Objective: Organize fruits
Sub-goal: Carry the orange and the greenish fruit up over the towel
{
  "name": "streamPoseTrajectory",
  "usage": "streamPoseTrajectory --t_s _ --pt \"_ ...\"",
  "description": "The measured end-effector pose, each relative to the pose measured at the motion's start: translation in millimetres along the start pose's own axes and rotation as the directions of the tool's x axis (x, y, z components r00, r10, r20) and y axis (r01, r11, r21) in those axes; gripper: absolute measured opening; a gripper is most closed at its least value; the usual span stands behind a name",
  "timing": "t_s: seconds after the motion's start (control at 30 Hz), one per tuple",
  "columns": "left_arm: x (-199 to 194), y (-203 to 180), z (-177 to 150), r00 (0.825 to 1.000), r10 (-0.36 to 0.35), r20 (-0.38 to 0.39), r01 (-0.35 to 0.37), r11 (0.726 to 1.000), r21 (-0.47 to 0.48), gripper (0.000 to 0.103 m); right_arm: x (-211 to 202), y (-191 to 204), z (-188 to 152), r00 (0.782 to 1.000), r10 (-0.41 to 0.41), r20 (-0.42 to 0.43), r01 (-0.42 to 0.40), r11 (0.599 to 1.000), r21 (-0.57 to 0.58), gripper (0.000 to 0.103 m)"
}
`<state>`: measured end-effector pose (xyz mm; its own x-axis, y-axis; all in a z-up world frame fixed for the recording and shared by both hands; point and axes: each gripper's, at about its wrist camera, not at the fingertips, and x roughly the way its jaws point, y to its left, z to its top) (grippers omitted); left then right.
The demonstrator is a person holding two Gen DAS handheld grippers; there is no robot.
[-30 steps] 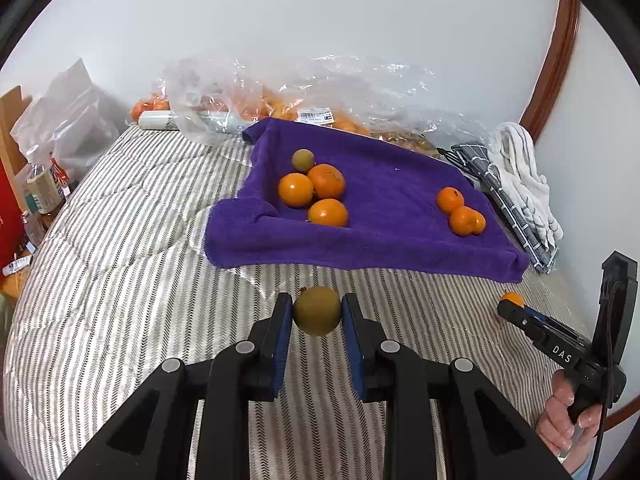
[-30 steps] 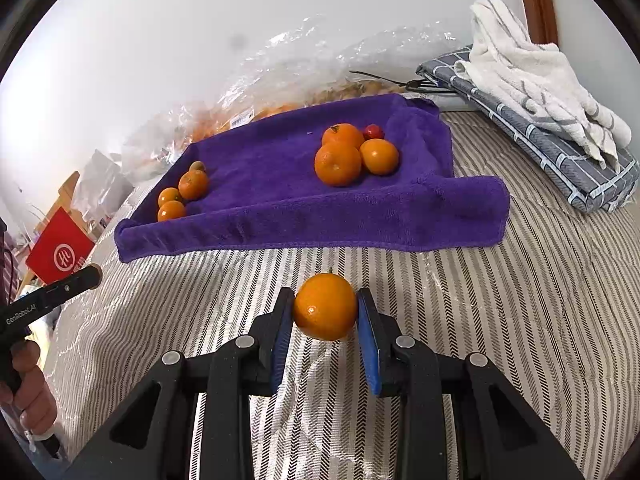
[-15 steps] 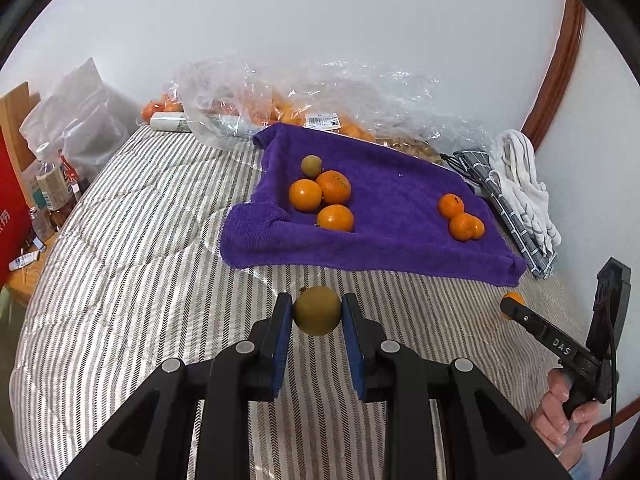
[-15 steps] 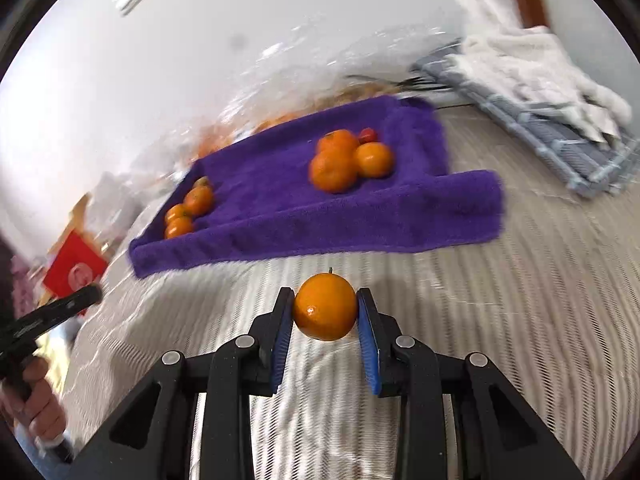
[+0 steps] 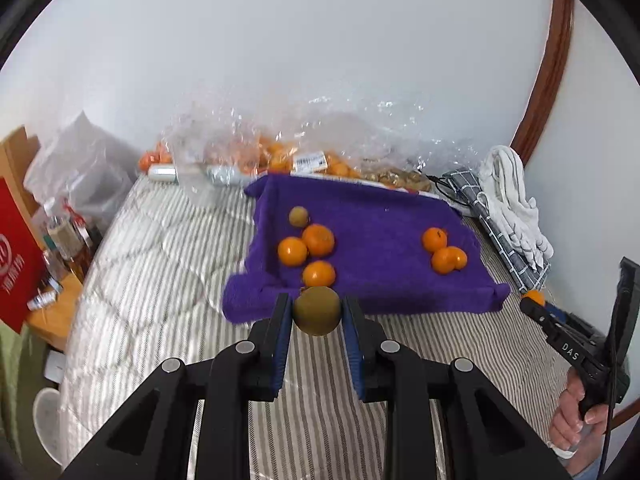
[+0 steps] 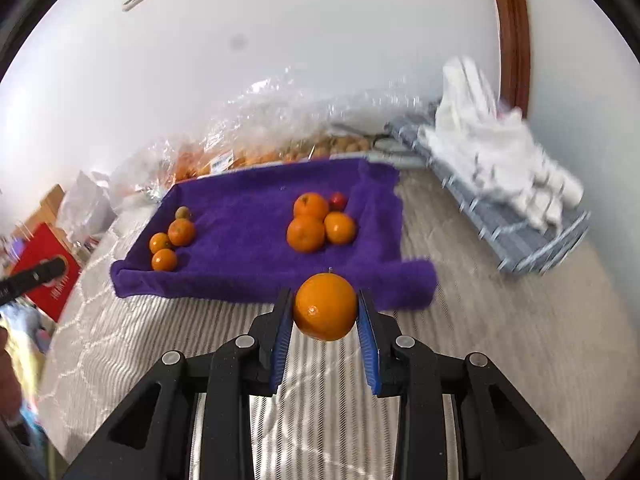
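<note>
My left gripper point(image 5: 317, 312) is shut on a brownish-green round fruit point(image 5: 317, 310), held above the striped bed just before the purple towel point(image 5: 376, 220). My right gripper point(image 6: 325, 307) is shut on an orange point(image 6: 325, 306), also held short of the towel point(image 6: 248, 216). On the towel, a left group has three oranges point(image 5: 306, 250) and a small brown fruit point(image 5: 299, 216). A right group has oranges point(image 6: 316, 220) and a small red fruit point(image 6: 338, 200). The right gripper also shows at the right edge of the left wrist view point(image 5: 534, 300).
Clear plastic bags of oranges point(image 5: 280, 156) lie behind the towel against the wall. Folded white and grey towels point(image 5: 508, 208) lie at the right. A red box point(image 5: 16, 256) and bottles point(image 5: 64, 232) stand on a side table at the left of the striped bed point(image 5: 152, 264).
Both grippers have risen and tilted upward, so the towel sits lower and farther in view. Each still holds its fruit. The right wrist view is blurred by motion.
</note>
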<state>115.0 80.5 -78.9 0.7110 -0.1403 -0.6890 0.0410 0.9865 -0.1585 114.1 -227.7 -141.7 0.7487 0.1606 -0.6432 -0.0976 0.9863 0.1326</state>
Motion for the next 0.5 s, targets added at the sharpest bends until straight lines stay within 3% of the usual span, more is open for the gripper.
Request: streamPoseTrajectory --t_s 0.5 --pt "-5.7 27.9 19.8 0.999 0.033 0.022 -0.032 0.998 -0.046 0.024 3.7 12.4 25.1 0.999 0.032 0.005 -0.032 0.998 -0.06 0.031"
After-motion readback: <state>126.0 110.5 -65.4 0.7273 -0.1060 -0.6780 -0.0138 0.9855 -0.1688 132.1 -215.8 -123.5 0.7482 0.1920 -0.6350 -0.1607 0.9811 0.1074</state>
